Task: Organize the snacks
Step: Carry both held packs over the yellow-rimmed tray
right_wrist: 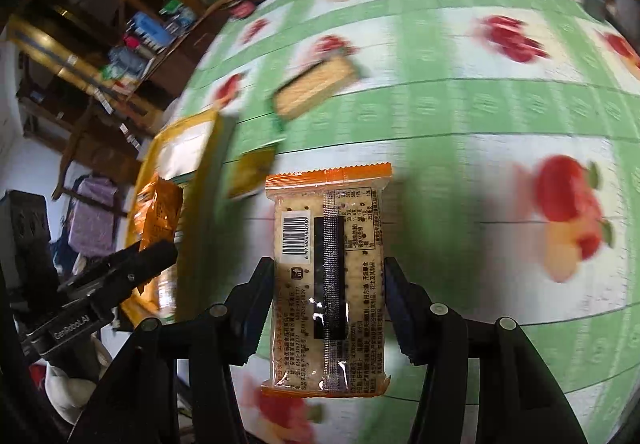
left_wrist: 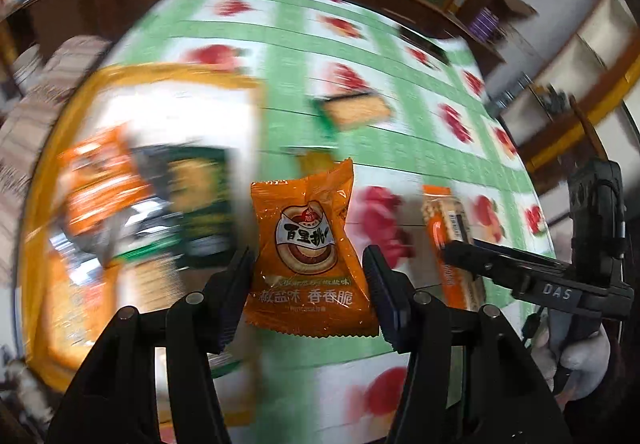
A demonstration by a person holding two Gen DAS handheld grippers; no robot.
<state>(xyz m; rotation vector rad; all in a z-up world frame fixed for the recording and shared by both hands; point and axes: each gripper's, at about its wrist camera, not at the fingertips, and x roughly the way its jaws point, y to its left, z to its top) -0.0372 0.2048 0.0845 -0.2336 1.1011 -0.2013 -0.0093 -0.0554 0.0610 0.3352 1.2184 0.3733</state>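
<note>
in the left wrist view, a glossy orange plastic snack packet with a round biscuit printed on it (left_wrist: 308, 248) is being held between the two black fingers of the left gripper (left_wrist: 310, 272), the jaws being closed in against the packet's side edges. its long axis is running straight ahead along the fingers, with the crimped top seam pointing away from the camera and the printed face turned up. the yellow-rimmed rectangular tray with a white floor (left_wrist: 156, 74) is lying ahead and to the left of this gripper, just beside it, with several blurred orange and dark green packets already lying inside. the left hand is judged to be the nearer one to the tray, so a short swing leftward is being called for. a green-edged cracker pack (left_wrist: 354, 110) is lying loose farther out on the green-and-white checked tablecloth with red fruit prints (left_wrist: 400, 148).

in the right wrist view, a clear rectangular cracker pack with orange crimped ends and a barcode (right_wrist: 326, 276) is being gripped by the right gripper (right_wrist: 328, 300), the jaws being pressed to its long edges. its long axis is also lying along the fingers, back face up, far seam pointing away. the tray is lying well off to the left, beyond the left gripper, so a longer crossing is being implied. strong motion blur is being shown in both views.
</note>
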